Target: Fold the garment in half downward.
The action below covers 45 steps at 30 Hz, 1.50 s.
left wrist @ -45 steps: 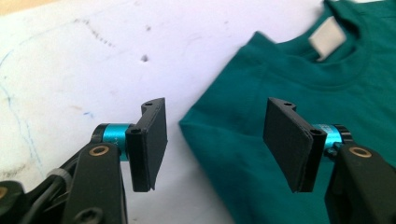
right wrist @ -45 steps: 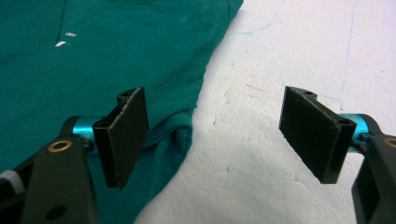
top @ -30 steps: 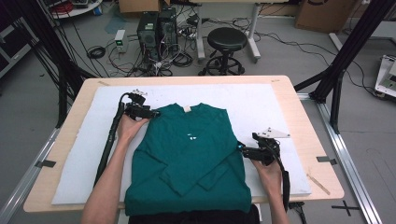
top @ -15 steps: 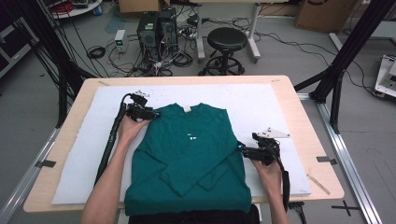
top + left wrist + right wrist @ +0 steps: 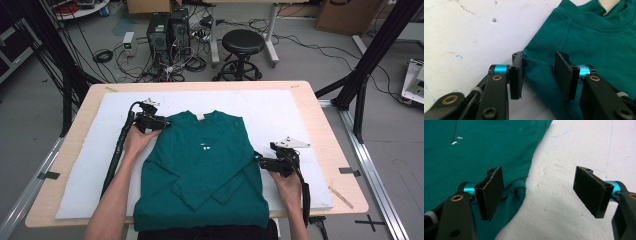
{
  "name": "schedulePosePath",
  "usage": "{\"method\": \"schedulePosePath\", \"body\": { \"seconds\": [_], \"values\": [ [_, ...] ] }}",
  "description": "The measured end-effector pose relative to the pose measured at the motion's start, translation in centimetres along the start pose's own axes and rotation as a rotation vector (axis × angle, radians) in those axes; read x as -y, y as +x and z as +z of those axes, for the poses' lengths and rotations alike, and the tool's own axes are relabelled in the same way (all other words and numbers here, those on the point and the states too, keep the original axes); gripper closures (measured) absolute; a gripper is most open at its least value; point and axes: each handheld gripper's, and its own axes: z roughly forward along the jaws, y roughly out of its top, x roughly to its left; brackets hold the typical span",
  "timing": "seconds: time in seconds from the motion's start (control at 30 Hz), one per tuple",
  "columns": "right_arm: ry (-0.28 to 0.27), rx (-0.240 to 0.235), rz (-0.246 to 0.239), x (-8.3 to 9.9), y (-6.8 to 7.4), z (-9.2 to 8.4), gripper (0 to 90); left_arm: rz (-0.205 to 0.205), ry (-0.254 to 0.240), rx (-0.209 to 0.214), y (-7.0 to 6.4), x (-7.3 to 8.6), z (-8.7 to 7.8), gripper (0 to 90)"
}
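Beyond the far edge of the wooden table (image 5: pixel 320 107), a round black stool (image 5: pixel 243 44), two dark computer towers (image 5: pixel 167 29) and a tangle of cables (image 5: pixel 150 65) are seen on the grey floor, with black frame struts (image 5: pixel 372 55) rising at the right; none of this reaches the work surface. A white foam sheet (image 5: pixel 280 107) is spread over the tabletop, and on it a green long-sleeved shirt (image 5: pixel 200 175) is laid flat, collar to the far side, sleeves folded across the front, its near hem at the table's near edge. Nothing is set between the tongs and the garment. The left gripper (image 5: pixel 159 122) is held at the shirt's far left shoulder; in the left gripper view its jaws are seen partly open and have just been closing, with the shoulder fold of the shirt (image 5: pixel 584 40) lying between them, the left pad at the cloth's edge, though no firm pinch can be made out. The right gripper (image 5: pixel 263 162) is held at the shirt's right edge near the folded sleeve; in the right gripper view its jaws are spread wide, one over the cloth (image 5: pixel 474 150), the other over bare foam (image 5: pixel 574 150), nothing being gripped. A pale neck label (image 5: pixel 608 5) is sewn inside the collar, and small white marks (image 5: pixel 205 146) are printed on the chest; neither can be read.
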Motion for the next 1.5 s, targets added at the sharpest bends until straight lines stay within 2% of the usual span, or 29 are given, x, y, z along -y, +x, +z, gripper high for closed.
{"method": "schedulePosePath", "body": {
  "seconds": [0.07, 0.23, 0.3, 0.4, 0.5, 0.67, 0.83, 0.93, 1.0, 1.13, 1.23, 1.37, 1.5],
  "values": [
    [0.002, 0.002, -0.002, 0.0, 0.0, 0.0, 25.0, -0.011, 0.0, -0.008, -0.1, 0.0, 0.0, 59.1],
    [0.004, 0.006, -0.001, 0.0, 0.0, 0.0, 25.0, -0.003, -0.008, -0.018, -0.2, 0.1, -0.1, 61.7],
    [0.005, 0.006, -0.001, 0.0, 0.0, 0.1, 25.1, -0.008, -0.016, 0.018, 0.0, 0.2, -0.1, 70.6],
    [0.006, 0.007, 0.001, 0.0, 0.0, 0.1, 25.0, -0.021, -0.032, 0.048, -0.1, 0.4, -0.1, 80.2],
    [0.005, 0.005, 0.0, 0.0, 0.1, 0.0, 25.0, -0.025, -0.038, 0.059, 0.0, 0.5, -0.1, 84.4],
    [0.001, 0.011, -0.004, 0.0, 0.1, 0.0, 24.9, -0.039, -0.046, 0.078, 0.2, 0.6, -0.1, 85.1],
    [-0.002, 0.024, 0.015, -0.3, 0.0, 0.0, 25.0, -0.053, -0.048, 0.084, 0.3, 0.7, 0.0, 85.0],
    [0.031, 0.047, 0.009, -0.6, 0.2, 0.3, 25.7, -0.055, -0.05, 0.085, 0.4, 0.7, 0.0, 84.9],
    [0.059, 0.029, 0.025, -0.9, 0.1, 0.7, 28.3, -0.055, -0.05, 0.085, 0.3, 0.7, 0.0, 84.9],
    [0.086, 0.013, 0.013, -2.0, -0.2, 1.3, 30.3, -0.06, -0.053, 0.086, 0.4, 0.7, 0.0, 84.8],
    [0.109, -0.028, 0.026, -3.1, -0.7, 1.8, 30.3, -0.061, -0.053, 0.087, 0.4, 0.7, 0.0, 84.7],
    [0.114, -0.036, 0.023, -4.4, -1.4, 2.8, 30.2, -0.06, -0.054, 0.085, 0.3, 0.8, 0.0, 84.6],
    [0.144, -0.032, 0.018, -5.9, -2.0, 4.2, 30.4, -0.059, -0.053, 0.083, 0.3, 0.8, 0.0, 84.6]
  ]
}}
